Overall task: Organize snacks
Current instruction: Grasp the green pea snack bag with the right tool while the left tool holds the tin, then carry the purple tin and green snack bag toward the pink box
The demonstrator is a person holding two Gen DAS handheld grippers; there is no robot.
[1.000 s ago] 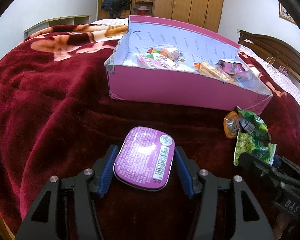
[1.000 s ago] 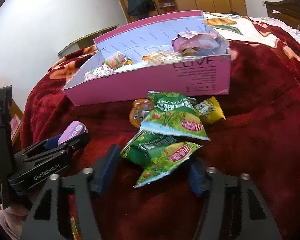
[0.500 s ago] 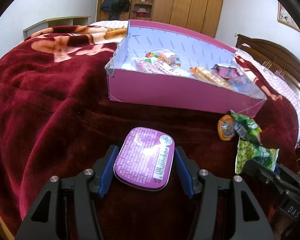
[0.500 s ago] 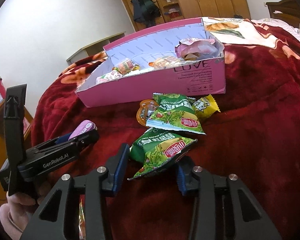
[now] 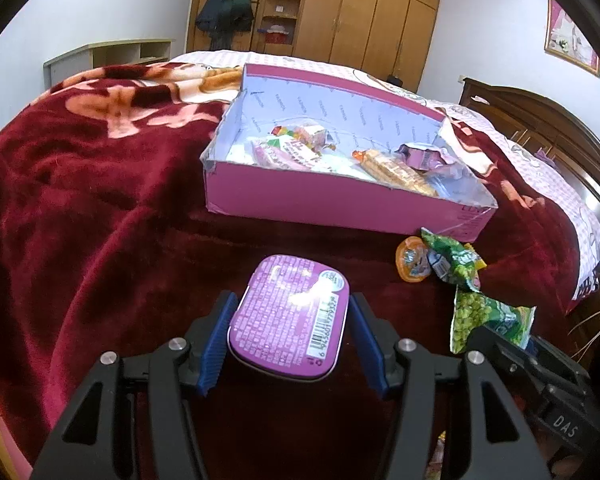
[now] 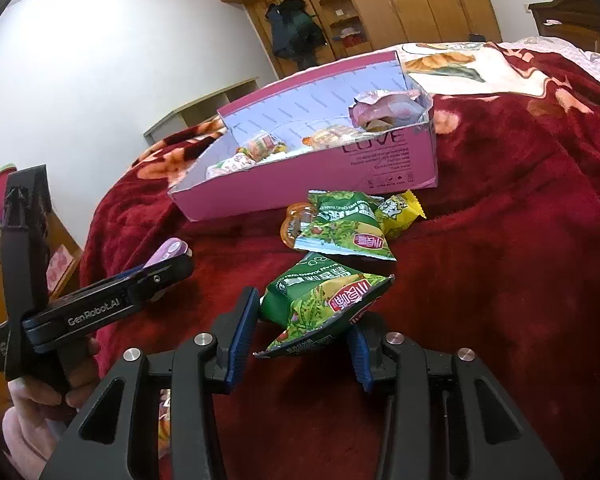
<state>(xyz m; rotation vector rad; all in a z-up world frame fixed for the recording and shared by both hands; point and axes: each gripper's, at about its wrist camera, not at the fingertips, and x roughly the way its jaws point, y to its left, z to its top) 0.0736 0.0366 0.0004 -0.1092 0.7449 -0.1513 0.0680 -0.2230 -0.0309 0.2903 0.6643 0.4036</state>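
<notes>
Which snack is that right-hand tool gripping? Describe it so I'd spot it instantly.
Start at the pink box on the red blanket. The loose pile lies before it; nearer the camera, the right gripper pinches a green packet, crumpled, unlike its flat twin.

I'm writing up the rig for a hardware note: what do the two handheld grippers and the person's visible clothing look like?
Both grippers, left and right, are matte black plastic with ribbed blue pads and silver pivot screws. The left one's side reads "GenRobot.AI"; the right one's body shows "DAS". A fuzzy pink sleeve covers the wrist. No cables visible.
</notes>
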